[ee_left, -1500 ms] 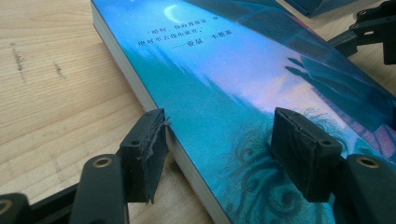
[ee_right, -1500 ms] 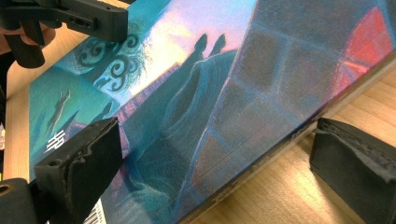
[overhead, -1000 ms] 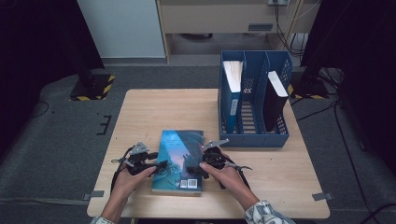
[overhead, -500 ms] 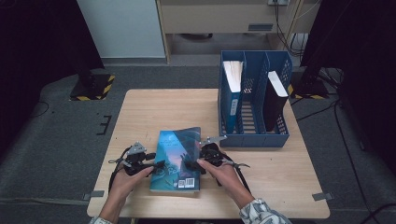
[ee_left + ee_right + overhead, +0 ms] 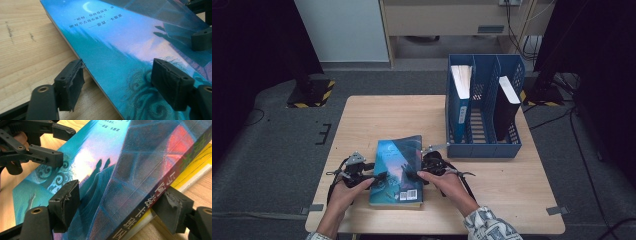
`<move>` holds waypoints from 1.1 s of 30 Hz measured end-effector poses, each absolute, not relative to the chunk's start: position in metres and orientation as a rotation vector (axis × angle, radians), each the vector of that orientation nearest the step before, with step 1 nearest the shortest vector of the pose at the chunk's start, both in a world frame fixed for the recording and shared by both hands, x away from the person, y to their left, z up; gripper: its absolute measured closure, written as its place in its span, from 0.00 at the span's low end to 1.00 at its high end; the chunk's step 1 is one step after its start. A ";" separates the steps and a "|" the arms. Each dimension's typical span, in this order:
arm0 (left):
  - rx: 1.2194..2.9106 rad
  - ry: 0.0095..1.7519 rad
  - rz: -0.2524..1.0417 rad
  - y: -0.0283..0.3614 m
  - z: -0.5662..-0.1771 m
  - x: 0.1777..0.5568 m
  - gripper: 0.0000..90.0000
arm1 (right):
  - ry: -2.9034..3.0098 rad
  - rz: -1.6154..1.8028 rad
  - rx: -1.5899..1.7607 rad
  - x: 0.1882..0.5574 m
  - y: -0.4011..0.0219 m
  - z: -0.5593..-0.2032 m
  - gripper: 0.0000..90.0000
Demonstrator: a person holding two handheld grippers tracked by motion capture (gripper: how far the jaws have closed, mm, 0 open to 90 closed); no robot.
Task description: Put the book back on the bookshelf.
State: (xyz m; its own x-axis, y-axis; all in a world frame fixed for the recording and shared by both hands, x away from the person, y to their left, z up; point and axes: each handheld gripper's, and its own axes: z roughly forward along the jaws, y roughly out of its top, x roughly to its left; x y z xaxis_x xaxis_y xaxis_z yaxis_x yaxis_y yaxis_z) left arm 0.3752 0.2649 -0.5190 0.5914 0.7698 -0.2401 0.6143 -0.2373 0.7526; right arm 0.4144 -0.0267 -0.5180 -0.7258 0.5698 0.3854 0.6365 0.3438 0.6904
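Blue paperback book point(image 5: 398, 169) lies flat, low centre of the high view, on the wooden table point(image 5: 377, 117), a little short of the blue file rack point(image 5: 482, 147) at right-centre.

Right gripper point(image 5: 421, 170) is at the book's spine side. In the right gripper view one pad point(image 5: 66, 203) sits on the cover and the other point(image 5: 175, 211) under the spine, so it looks clamped across the book's thickness; jaws closed in a moment ago and have settled.

Left gripper point(image 5: 377, 176) is at the opposite long edge. In the left gripper view one pad point(image 5: 71, 81) stands off the edge over bare table and the other point(image 5: 171, 82) hovers above the cover: released, jaws just widened, book edge between them but not pinched.

Risks (judgement only):
- One-sided hold: if the rt side lifts alone, the book likely pivots or droops and slips off the pads, as the glossy cover gives little friction.
- Lower pad seems to catch on yellow pages or an inner flap near the spine, so the cover could peel or bend instead of the whole block rising.
- Left jaw could scrape the table and shove the book sideways on re-closing.
- Rack is close by with two books point(image 5: 460, 100) already upright inside; a tilted carry could clip its front wall.
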 end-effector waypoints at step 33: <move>1.917 1.194 0.207 0.274 -0.503 0.383 0.65 | -2.595 -1.251 -1.132 0.420 -0.013 -0.502 0.40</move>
